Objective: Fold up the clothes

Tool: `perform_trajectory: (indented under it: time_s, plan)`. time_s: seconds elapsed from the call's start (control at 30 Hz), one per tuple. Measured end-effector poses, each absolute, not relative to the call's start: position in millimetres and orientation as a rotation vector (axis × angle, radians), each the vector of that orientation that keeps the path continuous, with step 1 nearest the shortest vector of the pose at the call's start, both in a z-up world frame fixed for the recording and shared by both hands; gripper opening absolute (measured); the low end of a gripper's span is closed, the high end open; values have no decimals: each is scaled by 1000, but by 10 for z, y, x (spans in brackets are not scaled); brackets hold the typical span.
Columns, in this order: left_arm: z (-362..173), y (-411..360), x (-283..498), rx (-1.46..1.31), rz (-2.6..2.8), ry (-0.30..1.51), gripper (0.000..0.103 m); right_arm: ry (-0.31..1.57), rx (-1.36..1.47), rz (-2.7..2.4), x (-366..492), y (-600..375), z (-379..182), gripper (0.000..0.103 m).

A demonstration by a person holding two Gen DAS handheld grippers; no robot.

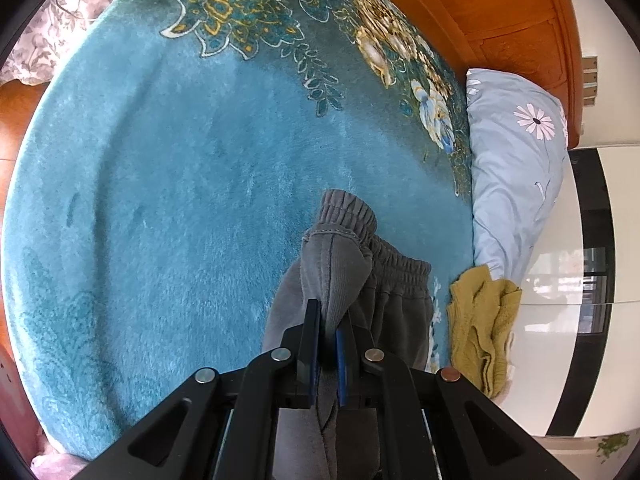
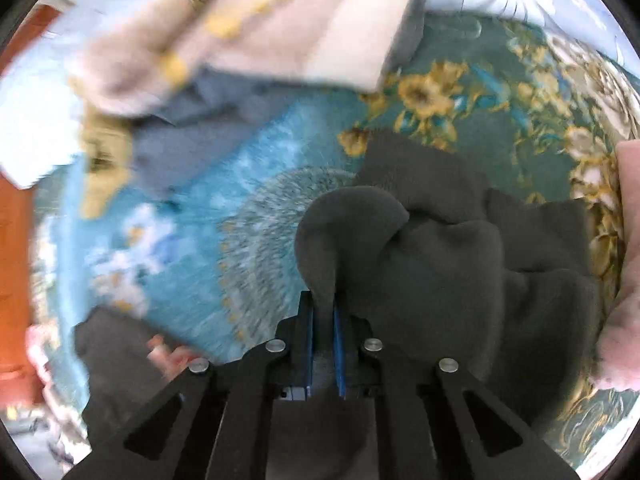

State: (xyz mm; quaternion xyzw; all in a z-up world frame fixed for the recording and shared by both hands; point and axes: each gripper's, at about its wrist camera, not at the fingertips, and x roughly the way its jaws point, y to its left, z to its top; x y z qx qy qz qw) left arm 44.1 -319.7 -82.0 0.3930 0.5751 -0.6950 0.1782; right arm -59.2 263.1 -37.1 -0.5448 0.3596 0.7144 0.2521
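We're pinching the grey sweatpants (image 1: 384,280) tight in our left gripper (image 1: 329,320) over the teal blanket (image 1: 160,200). Our right gripper (image 2: 324,304) is clamping the same dark fabric too, blurry though.

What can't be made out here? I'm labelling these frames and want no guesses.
- Right wrist view: the pile of clothes at the top is motion-blurred; separate garments can't be told apart.
- Left wrist view: the lower part of the grey trousers is hidden behind the left gripper.
- Right wrist view: the dark cloth clamped in the right gripper is bunched; which part is pinched is unclear.
- Left wrist view: the mustard garment is crumpled; type unclear.
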Motion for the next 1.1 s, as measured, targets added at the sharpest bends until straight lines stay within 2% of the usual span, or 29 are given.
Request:
perform_trajectory:
  time_s: [0.17,0.27,0.33,0.47,0.6,0.67,0.83,0.97,1.07,1.1]
  plan:
    - [-771,-3220,495,1095,-1958,1632,8,1122,-1302,2147,187,2666,422,8]
    - [-702,-3226,532,1071,-1983,1623,8,1120,-1237,2248,669,2589,815,8]
    - [-668,-3226,544,1064,-1998,1622,8,1096,-1249,2259,983,2508,878,8]
    - [-628,-3217,546,1076,-2011,1615,8,1154,-1459,2049,1564,2276,317,8]
    - [-622,-3211,555,1089,-2009,1622,8,1409,-1569,1734,1982,2232,-521,8]
    - [-615,-3210,562,1086,-2008,1618,8,1451,-1608,1671,2009,2196,-705,8]
    - [-599,-3207,579,1079,-2007,1606,8,1264,-1740,1821,1613,2218,-273,13]
    - [-585,-3204,592,1073,-2007,1596,8,1135,-1758,2074,1271,2263,312,32]
    - [-575,-3202,602,1069,-2006,1589,8,1063,-1663,2236,1078,2410,649,33]
    - [-572,-3201,605,1068,-2006,1586,8,1071,-1606,2264,1043,2501,712,38]
